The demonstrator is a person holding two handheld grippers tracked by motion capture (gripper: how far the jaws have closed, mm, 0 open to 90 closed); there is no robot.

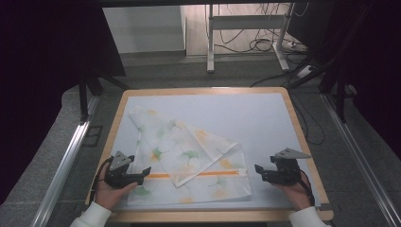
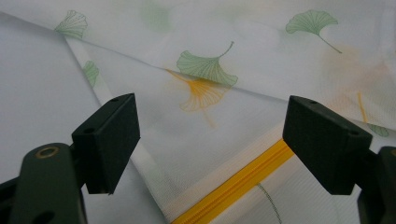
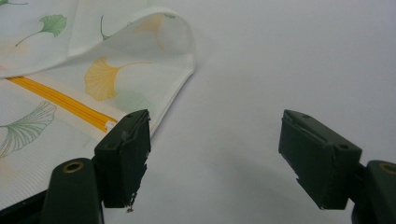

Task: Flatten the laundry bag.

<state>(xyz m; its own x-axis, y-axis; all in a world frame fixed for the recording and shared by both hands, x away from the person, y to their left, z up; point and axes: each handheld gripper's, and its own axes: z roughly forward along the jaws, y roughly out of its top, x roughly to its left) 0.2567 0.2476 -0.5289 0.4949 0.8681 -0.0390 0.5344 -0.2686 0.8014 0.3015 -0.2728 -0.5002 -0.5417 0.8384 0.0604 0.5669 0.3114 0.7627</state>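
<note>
- Your left gripper (image 1: 143, 174) is spread wide over the cloth's (image 1: 189, 151) left edge.
- Your right gripper (image 1: 259, 170) is wide too, holding nothing; its view shows the zipper (image 3: 60, 102) end.

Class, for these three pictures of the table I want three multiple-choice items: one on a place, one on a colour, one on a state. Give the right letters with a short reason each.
1. Where does the printed fabric bag lie?
A. on the floor
B. on the pale mat on the table
C. on a chair

2. What colour is the bag's zipper?
A. blue
B. black
C. orange-yellow

3. How do the left tongs and right tongs stand?
A. both open, holding nothing
B. both shut on the bag
C. only the left open

Answers: B, the high view shows the bag flat on the mat; C, the gripper views show a yellow strip; A, each gripper view shows a wide gap between the jaws.
</note>
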